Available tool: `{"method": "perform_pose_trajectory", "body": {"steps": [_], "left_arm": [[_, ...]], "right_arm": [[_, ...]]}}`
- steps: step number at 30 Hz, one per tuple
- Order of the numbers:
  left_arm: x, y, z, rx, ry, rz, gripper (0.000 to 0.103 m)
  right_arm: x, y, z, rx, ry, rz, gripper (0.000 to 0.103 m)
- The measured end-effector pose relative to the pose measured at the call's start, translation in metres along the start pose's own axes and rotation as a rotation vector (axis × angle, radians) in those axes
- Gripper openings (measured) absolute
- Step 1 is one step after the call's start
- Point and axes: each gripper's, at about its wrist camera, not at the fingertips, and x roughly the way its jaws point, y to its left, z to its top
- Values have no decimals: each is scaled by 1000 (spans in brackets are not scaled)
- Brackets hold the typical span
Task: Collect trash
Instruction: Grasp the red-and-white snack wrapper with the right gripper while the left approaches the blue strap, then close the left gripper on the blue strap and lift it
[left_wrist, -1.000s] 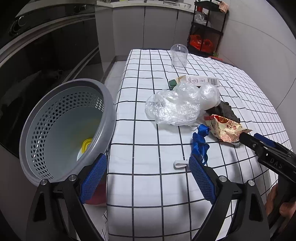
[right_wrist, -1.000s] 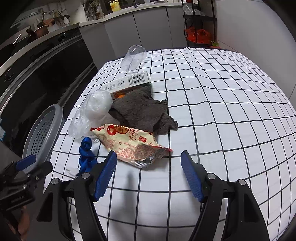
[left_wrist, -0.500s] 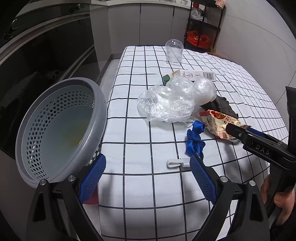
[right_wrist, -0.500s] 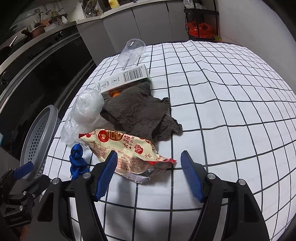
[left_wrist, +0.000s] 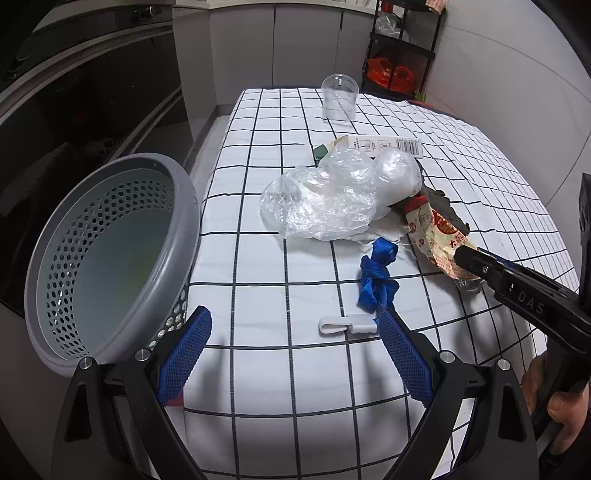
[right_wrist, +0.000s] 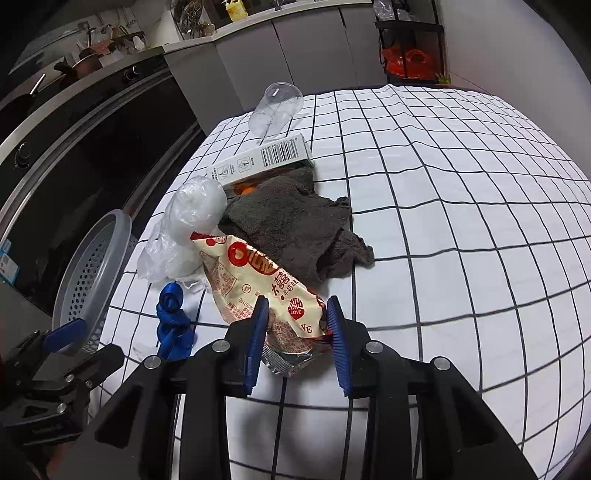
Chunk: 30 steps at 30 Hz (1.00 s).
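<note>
A cream and red snack wrapper (right_wrist: 258, 273) lies on the checked tablecloth (right_wrist: 461, 229); it also shows in the left wrist view (left_wrist: 436, 236). My right gripper (right_wrist: 295, 321) has its jaws narrowed around the wrapper's near end, pads at its sides. My left gripper (left_wrist: 291, 347) is open and empty, low over the table's near edge, beside a grey perforated basket (left_wrist: 107, 254). A crumpled clear plastic bag (left_wrist: 325, 199), a blue ribbon (left_wrist: 376, 277) and a white clip (left_wrist: 347, 325) lie ahead of it.
A grey cloth (right_wrist: 295, 225), a barcoded carton (right_wrist: 266, 158) and a clear plastic cup (right_wrist: 275, 107) lie farther back on the table. A dark oven front (right_wrist: 74, 155) and grey cabinets (right_wrist: 295, 48) stand beyond. A black shelf rack (left_wrist: 402, 55) stands at the back right.
My right gripper moved forward over the snack wrapper and its jaws closed in around the wrapper's near end. My left gripper stayed open and shifted slightly; the basket stayed at its left.
</note>
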Motion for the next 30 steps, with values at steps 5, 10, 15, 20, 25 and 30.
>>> {"method": "perform_pose_trajectory", "body": {"steps": [5,10,15,20,25,30], "left_arm": [[5,-9,2,11,3,-12,90],[17,-21,9,28,1,-23,90],[33,-31,15,32,23,-39,90],[43,-39,17,32,37,-53,85],[49,-42,17,51,47,-54,60],[44,-45,15,66,48,-81,21]], "right_arm": [[-15,-7,-7,29,-18,10,31],[-33,-14,-8,53,-51,12,31],[-44,-22,-8,74,-67,8,31],[-45,-27,-10,98,-57,3,31],[-43,-30,-12,112,-51,0,31],[-44,-28,-12,110,-49,0,31]]}}
